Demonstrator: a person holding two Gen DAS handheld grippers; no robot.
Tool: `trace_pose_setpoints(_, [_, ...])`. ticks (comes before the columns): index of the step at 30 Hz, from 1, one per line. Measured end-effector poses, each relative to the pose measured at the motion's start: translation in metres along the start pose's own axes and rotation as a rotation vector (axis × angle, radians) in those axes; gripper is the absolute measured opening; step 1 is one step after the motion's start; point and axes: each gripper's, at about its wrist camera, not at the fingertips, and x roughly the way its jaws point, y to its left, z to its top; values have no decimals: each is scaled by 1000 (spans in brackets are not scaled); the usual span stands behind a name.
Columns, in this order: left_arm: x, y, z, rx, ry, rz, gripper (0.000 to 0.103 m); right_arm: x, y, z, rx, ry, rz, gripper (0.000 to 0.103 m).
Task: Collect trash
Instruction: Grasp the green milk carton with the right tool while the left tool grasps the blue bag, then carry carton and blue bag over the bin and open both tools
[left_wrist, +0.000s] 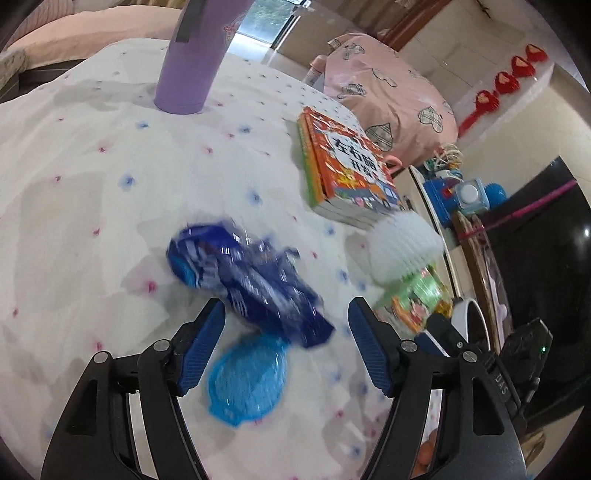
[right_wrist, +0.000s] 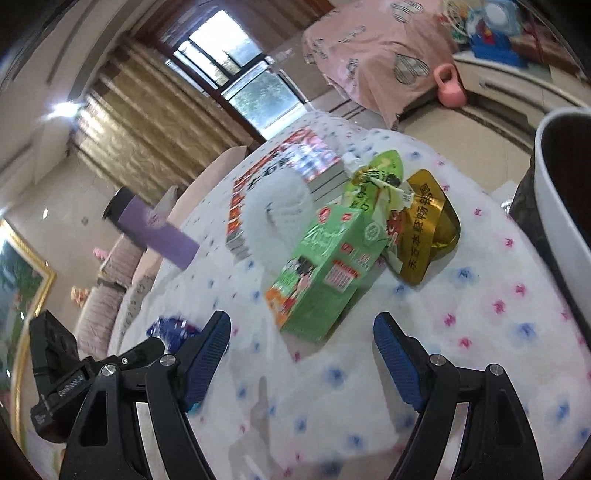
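Left wrist view: crumpled dark-blue foil snack wrapper (left_wrist: 243, 280) lies mid-frame on the surface, long axis running upper left to lower right, lower end between the tips of the left claw (left_wrist: 286, 321). The claw is released, jaws wide, pads not pressing the wrapper. Just below the wrapper and partly under it sits a round translucent blue plastic lid (left_wrist: 247, 384). Upper centre stands a tall purple insulated tumbler (left_wrist: 192, 59), upright. Right of centre is a stack of orange picture books (left_wrist: 347, 170), w/ a white pleated paper cupcake liner (left_wrist: 402, 247) at its near corner. Past that, a green juice carton (left_wrist: 421, 295), blurred.

Right wrist view: same green carton (right_wrist: 325, 273) lies on its side mid-frame, long axis lower left to upper right, just ahead of the right claw (right_wrist: 301, 338), also released and empty, jaws wide. Behind the carton: the white liner (right_wrist: 280, 210), a green-gold crumpled wrapper (right_wrist: 376, 173) and a gold foil pouch w/ printed characters (right_wrist: 428, 229), touching each other. White-rimmed bin (right_wrist: 557, 206) at right edge. Blue wrapper (right_wrist: 170, 326) peeks at lower left beside the other claw's body.

Surface is a round top under a white cloth w/ small blue and pink flowers (left_wrist: 92, 166). Room: pink heart-print bedding (right_wrist: 384, 48), window w/ beige curtains (right_wrist: 125, 118), pink kettlebell (right_wrist: 450, 86) on tiled floor.
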Motion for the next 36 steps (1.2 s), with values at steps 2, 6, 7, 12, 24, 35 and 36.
trace_pose_setpoints(2, [4,0,3,12,-12,27,66,4,-4,5,20,-1,-4,80])
trace_pose_setpoints(6, [12,-2,-1,53,8,31,31,14,-9,10,37,2,-3,68])
trace_pose_setpoints(7, [12,-3,-3,63,3,41,30,17,-11,10,40,11,-9,57])
trace_pose_setpoints(12, [-4,-11,-15,102,-25,38,26,15,-5,10,1,5,-22,38])
trace_pose_setpoints(24, [-37,-67,-62,262,-22,-57,26,-52,11,-18,-140,-48,-28,32])
trace_pose_setpoints(35, [-32,-124,-102,380,49,-131,26,-123,-12,-40,-180,-120,-119,32])
trace_pose_setpoints(36, [-31,-129,-105,392,55,-136,26,-128,-16,-41,-174,-129,-124,32])
